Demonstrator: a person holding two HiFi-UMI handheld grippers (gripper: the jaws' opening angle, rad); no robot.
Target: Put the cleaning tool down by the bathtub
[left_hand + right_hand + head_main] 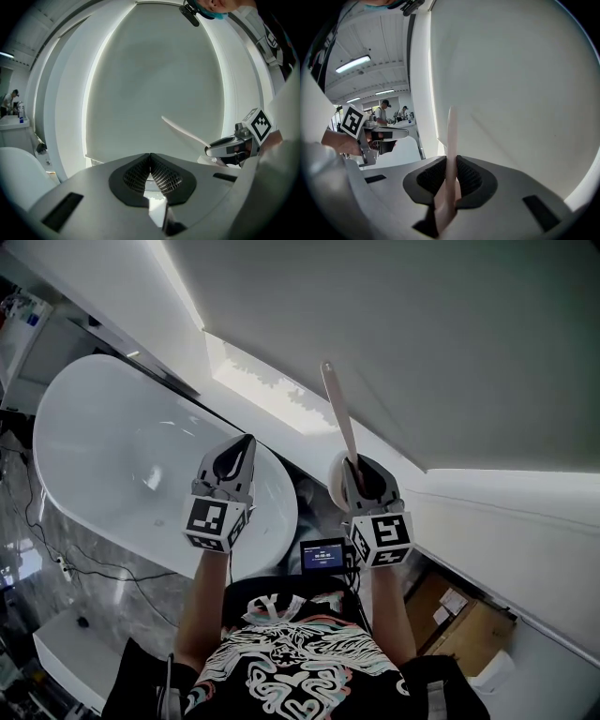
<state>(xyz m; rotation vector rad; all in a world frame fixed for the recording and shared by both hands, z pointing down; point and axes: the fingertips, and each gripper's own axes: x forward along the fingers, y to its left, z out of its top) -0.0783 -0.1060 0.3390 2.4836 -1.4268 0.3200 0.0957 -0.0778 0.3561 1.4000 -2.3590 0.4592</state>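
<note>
A plain pale wall [422, 334] fills most of the head view, with a lit strip along its edge. The white bathtub [112, 437] lies at the left of that view, its rim reaching under the left gripper [246, 442]. A cardboard box [469, 615] sits on the floor at the lower right. The left gripper is held over the tub's edge, its jaws pressed together with nothing between them. The right gripper [354, 465] is just beside it, clear of the tub, and its jaws pinch the cleaning tool [337, 409] by its thin pale handle, which sticks out past the jaw tips in front of the wall
</note>
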